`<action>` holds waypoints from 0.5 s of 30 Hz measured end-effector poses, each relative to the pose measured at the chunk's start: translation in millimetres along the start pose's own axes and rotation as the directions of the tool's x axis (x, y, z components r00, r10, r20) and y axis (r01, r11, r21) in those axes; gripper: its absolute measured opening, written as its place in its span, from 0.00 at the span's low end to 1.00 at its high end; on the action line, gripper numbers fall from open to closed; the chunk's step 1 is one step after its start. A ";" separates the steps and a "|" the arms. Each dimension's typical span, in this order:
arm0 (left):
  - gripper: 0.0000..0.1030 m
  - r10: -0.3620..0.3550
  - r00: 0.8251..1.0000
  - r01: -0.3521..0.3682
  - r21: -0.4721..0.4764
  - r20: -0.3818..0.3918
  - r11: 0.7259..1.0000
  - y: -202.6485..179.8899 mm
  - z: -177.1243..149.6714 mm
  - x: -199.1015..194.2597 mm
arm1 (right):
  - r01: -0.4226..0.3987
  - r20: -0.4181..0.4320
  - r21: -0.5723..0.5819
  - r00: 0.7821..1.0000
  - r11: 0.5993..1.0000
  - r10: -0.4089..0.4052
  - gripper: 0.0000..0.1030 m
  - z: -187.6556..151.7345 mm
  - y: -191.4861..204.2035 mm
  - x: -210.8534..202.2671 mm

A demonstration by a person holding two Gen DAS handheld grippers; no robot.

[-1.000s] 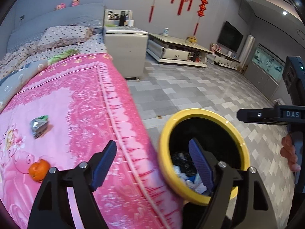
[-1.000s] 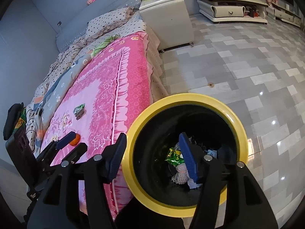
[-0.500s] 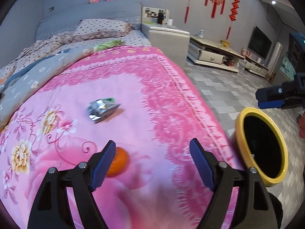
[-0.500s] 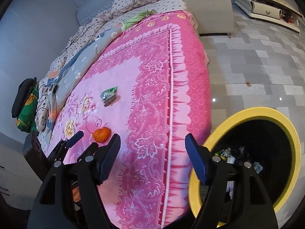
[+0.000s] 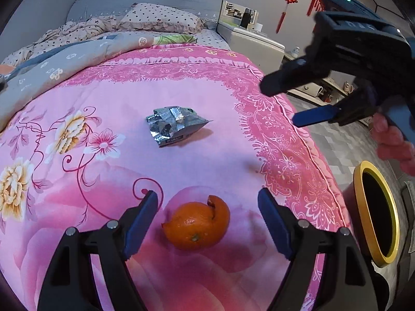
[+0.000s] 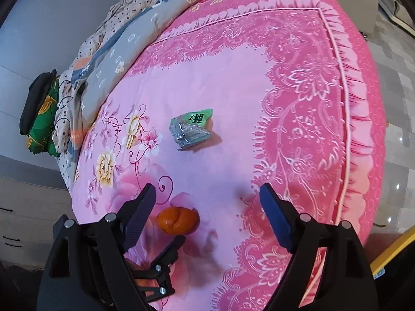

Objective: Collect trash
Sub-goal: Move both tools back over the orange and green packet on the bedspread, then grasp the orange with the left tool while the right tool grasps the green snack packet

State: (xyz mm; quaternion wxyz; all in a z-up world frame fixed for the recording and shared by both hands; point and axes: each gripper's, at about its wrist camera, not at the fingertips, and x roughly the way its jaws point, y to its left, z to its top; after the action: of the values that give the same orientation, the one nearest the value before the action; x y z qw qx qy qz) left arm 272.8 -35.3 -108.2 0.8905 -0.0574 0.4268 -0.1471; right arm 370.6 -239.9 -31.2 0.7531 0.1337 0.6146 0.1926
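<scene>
yellow bin (image 5: 376,212) cut off at right edge. one orange peel (image 5: 197,224) between the wide, empty left gripper (image 5: 207,215); one foil wrapper (image 5: 173,124) mid-frame. right gripper (image 6: 207,215) opening, empty.

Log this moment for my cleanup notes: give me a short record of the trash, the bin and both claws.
surface: pink bedspread
trash 1: orange peel, lying on the bedspread between the left claw's fingers, not gripped
trash 2: crumpled foil wrapper, farther up the bedspread, untouched
bin: yellow-rimmed bin on the floor beside the bed
left claw: open, empty
right claw: jaws opening, nothing between them, over the bedspread
</scene>
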 end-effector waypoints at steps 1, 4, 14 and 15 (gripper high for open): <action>0.74 -0.006 1.000 0.006 -0.013 -0.002 1.000 2.7 0.0 3.0 | -0.002 -0.013 -0.001 1.000 1.000 0.002 0.76 6.9 3.7 9.9; 0.74 -0.036 0.999 0.035 -0.051 -0.005 0.998 9.3 -0.5 9.7 | -0.014 -0.058 0.006 0.998 1.000 0.014 0.76 28.4 12.7 40.9; 0.72 -0.094 0.996 0.094 -0.060 -0.006 0.994 6.8 -7.9 23.8 | 0.054 -0.140 -0.026 0.989 0.998 -0.058 0.76 68.3 32.2 112.3; 0.71 -0.096 0.995 0.096 -0.057 -0.005 0.994 6.1 -9.1 24.2 | 0.062 -0.142 -0.036 0.988 0.997 -0.067 0.75 69.0 34.7 116.4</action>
State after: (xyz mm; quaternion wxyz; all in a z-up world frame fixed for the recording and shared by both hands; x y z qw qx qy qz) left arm 281.3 -36.8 -133.3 0.8788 -0.1023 0.4307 -0.1778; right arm 453.5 -153.7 -103.3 0.7149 0.0879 0.6680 0.1867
